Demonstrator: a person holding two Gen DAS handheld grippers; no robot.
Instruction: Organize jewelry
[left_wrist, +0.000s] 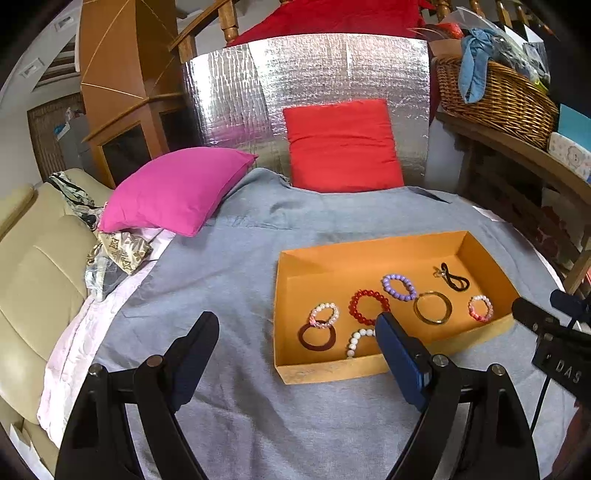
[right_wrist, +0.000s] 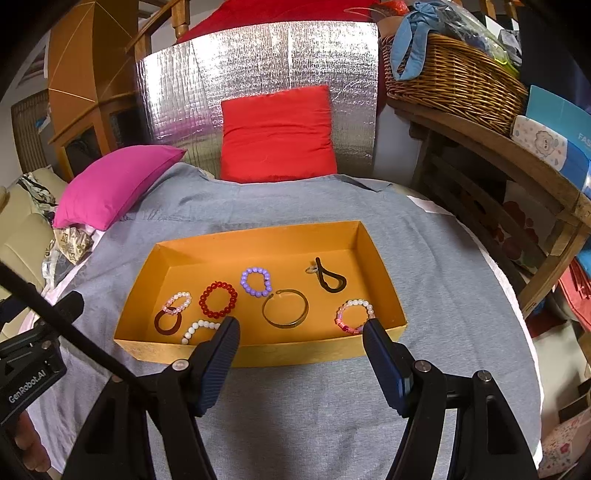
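both claws hover apart and empty before the orange box of jewelry

the left claw (left_wrist: 295, 325) and right claw (right_wrist: 301, 328) hold nothing. the orange box (right_wrist: 258, 354) sits on a grey cloth (right_wrist: 295, 406); inside lie a red bead bracelet (right_wrist: 218, 300), purple bead bracelet (right_wrist: 256, 281), gold bangle (right_wrist: 285, 308) and other bracelets.

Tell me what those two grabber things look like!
Each is a black frame with silver bolts and two ribbed dark blue pads. The left gripper shows white "GenRobot.AI" lettering on its body. The right gripper has white letters "DAS" and a thin black cable.
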